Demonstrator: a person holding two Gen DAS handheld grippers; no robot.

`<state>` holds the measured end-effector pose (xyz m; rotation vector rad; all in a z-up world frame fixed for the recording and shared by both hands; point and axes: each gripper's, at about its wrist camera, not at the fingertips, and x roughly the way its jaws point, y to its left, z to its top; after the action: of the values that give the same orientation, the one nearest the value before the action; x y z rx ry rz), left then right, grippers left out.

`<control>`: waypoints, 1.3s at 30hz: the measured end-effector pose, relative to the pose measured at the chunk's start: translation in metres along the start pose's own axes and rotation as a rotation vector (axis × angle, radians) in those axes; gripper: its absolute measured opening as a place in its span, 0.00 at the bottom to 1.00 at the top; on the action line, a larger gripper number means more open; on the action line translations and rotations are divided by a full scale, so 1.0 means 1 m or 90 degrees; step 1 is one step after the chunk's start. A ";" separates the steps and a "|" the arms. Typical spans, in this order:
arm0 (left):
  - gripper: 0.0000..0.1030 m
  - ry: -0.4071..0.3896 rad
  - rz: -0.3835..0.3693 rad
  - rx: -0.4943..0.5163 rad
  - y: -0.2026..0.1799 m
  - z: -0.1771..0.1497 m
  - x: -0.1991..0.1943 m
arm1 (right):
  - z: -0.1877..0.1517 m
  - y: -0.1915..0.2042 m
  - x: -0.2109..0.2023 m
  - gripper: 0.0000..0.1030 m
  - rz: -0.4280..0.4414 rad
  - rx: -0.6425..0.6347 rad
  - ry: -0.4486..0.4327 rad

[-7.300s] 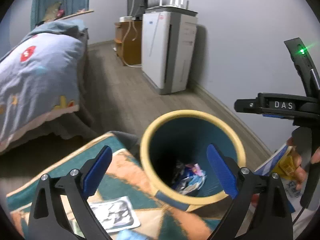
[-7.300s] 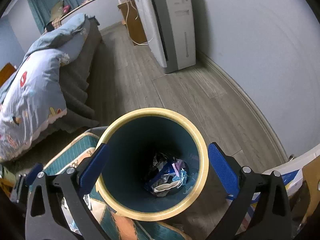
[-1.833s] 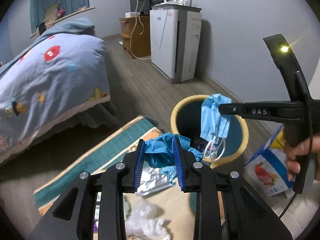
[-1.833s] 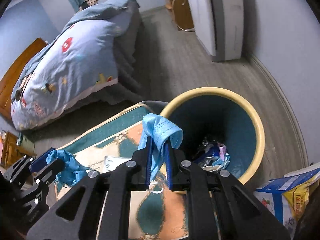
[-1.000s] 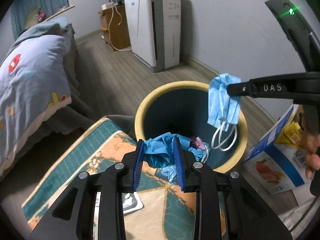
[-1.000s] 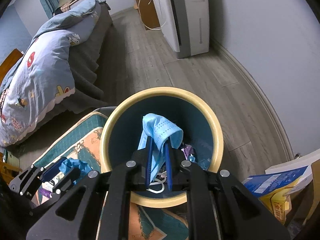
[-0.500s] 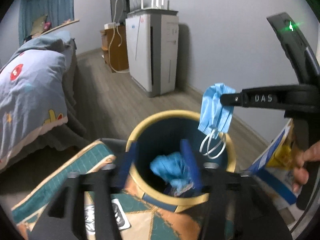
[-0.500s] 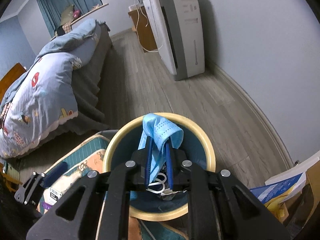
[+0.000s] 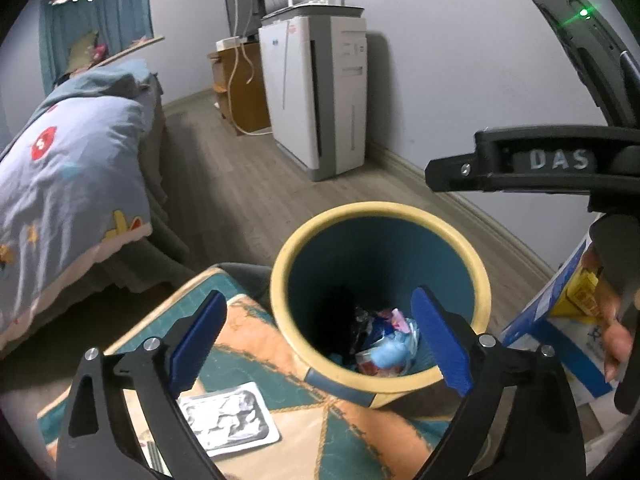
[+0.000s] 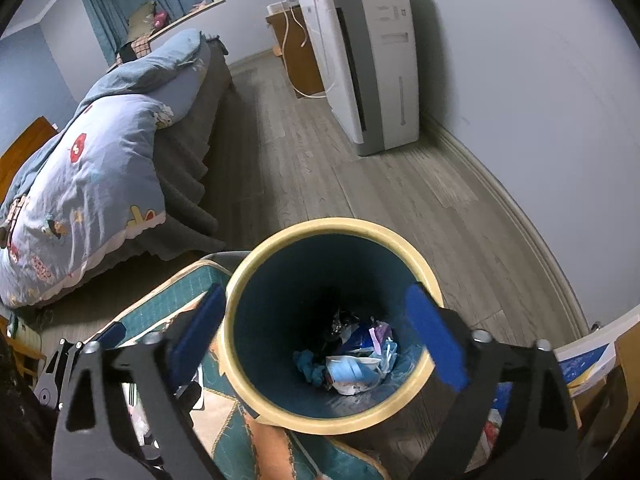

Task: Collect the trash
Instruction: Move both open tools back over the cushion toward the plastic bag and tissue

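Both tools [image 9: 320,344] [image 10: 320,340] just spread, empty | bin [image 10: 412,248] bottom dark, trash [image 10: 352,368] jumbled | box [image 9: 560,344] cut off

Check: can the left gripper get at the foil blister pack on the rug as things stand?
Probably yes. The left gripper is open and empty, its jaws having just been opening. The blister pack lies flat on the rug just below its left finger, beside the bin, nothing covering it.

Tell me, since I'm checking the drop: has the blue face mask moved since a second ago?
Yes. The face mask has gone from between the right gripper's fingers, which have just been opening, down to the bottom of the bin.
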<state>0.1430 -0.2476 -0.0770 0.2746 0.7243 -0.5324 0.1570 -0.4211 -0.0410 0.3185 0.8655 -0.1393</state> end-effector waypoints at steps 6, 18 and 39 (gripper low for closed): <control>0.91 0.001 0.019 -0.005 0.015 -0.006 -0.016 | -0.002 0.016 -0.013 0.94 0.005 -0.014 -0.005; 0.92 -0.010 0.064 -0.047 0.065 -0.026 -0.065 | -0.009 0.044 -0.028 0.94 0.002 -0.028 -0.004; 0.92 0.022 0.193 -0.128 0.186 -0.104 -0.141 | -0.058 0.163 0.005 0.94 0.055 -0.144 0.075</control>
<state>0.0993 0.0019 -0.0446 0.2018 0.7471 -0.1653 0.1587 -0.2478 -0.0444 0.1533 0.9731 0.0579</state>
